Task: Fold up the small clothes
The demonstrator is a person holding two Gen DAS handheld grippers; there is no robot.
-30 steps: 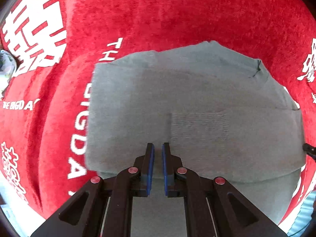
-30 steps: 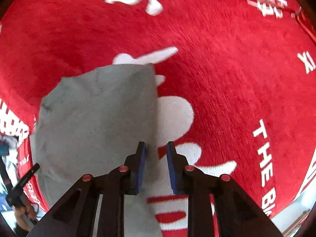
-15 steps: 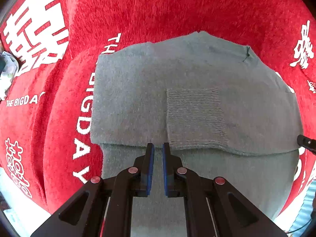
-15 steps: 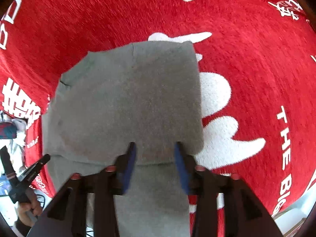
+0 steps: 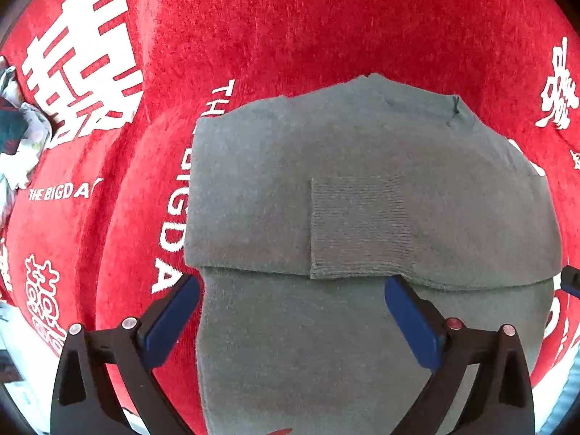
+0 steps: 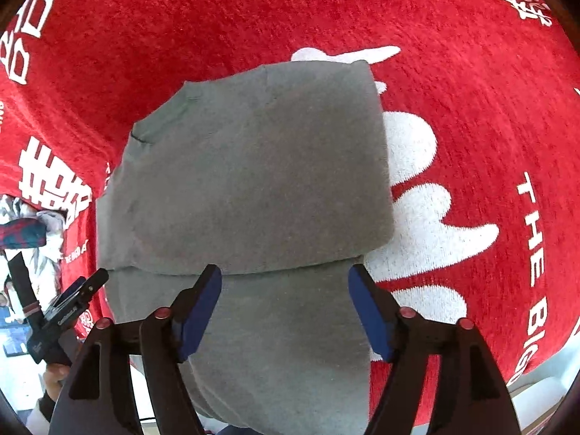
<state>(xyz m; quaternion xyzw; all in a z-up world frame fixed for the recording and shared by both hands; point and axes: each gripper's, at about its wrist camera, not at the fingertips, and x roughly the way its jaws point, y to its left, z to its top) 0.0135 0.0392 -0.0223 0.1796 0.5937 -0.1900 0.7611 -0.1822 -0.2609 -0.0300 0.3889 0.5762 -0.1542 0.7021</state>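
Both fisheye views are bright and evenly daylit, with saturated colour. A soft shadow darkens the grey garment (image 6: 253, 181) just ahead of the right jaws. Straight lines bow strongly toward the edges, the corners vignette black, and the white lettering far from the jaws smears slightly.

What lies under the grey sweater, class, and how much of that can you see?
The grey sweater lies on a red cloth with white lettering, which shows all around it. The cloth and print directly beneath are covered.
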